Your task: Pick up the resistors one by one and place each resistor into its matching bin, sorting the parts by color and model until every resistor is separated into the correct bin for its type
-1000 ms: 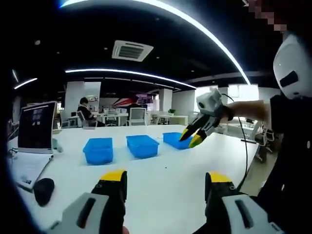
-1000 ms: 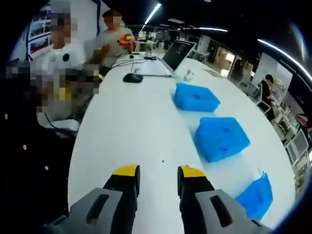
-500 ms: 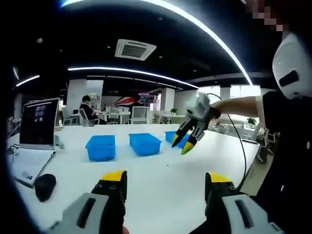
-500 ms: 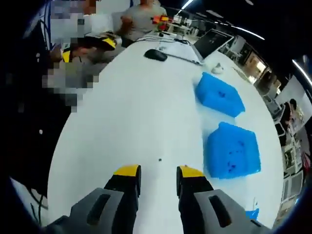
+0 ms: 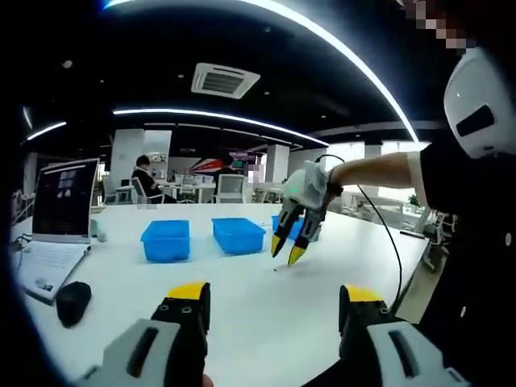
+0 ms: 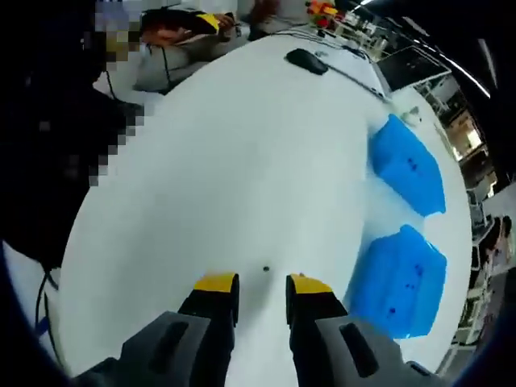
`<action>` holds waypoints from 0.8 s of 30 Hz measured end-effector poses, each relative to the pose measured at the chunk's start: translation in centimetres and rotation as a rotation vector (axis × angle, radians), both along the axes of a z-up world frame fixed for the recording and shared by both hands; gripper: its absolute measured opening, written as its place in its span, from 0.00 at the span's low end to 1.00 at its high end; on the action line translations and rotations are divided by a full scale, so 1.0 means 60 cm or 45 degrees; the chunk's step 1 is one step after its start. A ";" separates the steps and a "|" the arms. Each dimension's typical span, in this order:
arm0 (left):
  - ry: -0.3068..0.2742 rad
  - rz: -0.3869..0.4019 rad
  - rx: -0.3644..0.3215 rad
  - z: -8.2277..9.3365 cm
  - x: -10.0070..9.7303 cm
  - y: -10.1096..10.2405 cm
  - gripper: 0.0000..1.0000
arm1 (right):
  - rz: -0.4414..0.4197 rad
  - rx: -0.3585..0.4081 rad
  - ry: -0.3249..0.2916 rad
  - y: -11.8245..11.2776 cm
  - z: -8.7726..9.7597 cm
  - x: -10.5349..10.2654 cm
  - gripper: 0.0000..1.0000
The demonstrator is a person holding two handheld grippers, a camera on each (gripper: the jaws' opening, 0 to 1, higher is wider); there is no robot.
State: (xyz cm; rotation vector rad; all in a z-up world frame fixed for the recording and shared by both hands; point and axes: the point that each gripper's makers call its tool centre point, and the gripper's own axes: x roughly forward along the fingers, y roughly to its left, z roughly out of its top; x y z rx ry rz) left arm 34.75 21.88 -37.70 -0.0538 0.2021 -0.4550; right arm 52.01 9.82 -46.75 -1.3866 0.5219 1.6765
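On the white table (image 5: 242,298), the right gripper (image 5: 285,247) has dropped since a second ago from beside the far blue bin (image 5: 284,225) to just above a resistor (image 6: 266,269), its jaws narrowly parted with nothing between them. The resistor shows as a tiny dark speck, too small to tell its colour, lying near the middle bin (image 6: 399,278). The left gripper (image 5: 272,294) hangs wide open, holding nothing.

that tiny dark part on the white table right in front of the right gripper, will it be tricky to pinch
Probably. The part looks like a mere speck on the smooth white table, so it likely weighs almost nothing and may skid or flick away if nudged. The right gripper has broad jaws, slightly parted, so a centred, slow close seems wise.
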 end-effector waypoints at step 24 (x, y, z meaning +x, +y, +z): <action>0.009 0.012 -0.013 -0.002 0.003 0.003 0.66 | 0.344 -0.216 -0.038 0.015 -0.035 0.020 0.13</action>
